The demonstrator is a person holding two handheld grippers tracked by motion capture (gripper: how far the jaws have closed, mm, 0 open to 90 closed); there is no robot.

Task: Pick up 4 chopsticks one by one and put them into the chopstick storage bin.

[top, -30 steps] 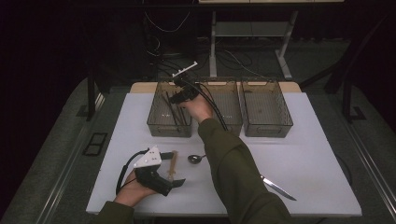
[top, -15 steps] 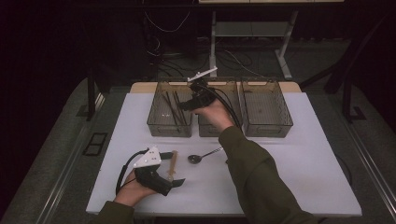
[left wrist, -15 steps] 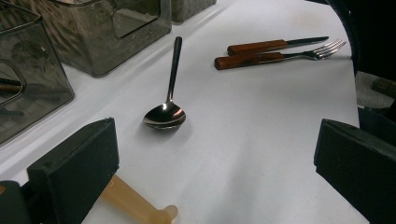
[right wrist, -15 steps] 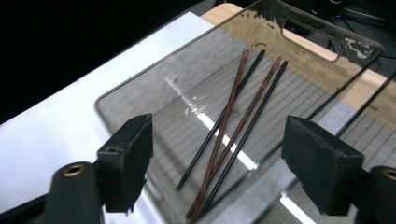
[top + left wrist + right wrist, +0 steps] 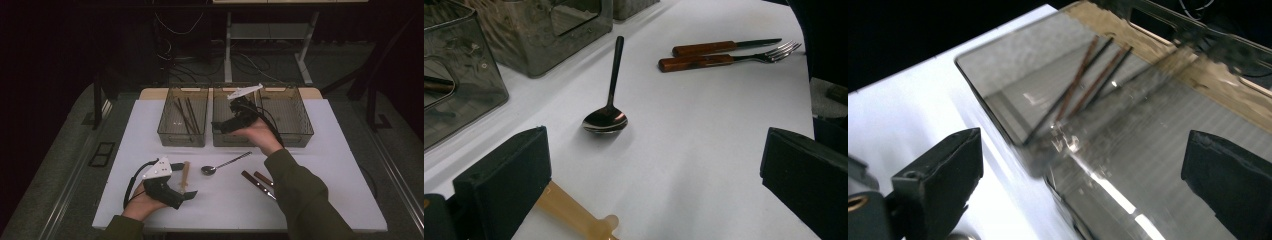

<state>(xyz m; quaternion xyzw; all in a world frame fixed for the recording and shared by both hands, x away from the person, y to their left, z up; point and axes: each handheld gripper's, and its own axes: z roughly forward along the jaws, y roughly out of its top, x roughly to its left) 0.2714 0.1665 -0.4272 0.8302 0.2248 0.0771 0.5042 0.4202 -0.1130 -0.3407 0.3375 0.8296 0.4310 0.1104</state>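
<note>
On the white table (image 5: 320, 165), the spoon (image 5: 225, 163) near the middle bin (image 5: 222, 137) looked light, probably slippery; its slim handle suits gripping. Both the right gripper (image 5: 220, 126) and the left gripper (image 5: 189, 195) stood apart, empty.

No readable text, labels, brands, numbers or signs on anything in view

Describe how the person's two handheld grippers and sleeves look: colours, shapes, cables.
Each gripper has a black body. The left gripper carries a pale grey three-cornered plate on top and trails a black cable looping behind the hand. The right gripper bears a similar pale plate and a black cable running along the wrist. In the gripper views the jaws are thick, blocky black pads. Both forearms wear olive-green sleeves.
</note>
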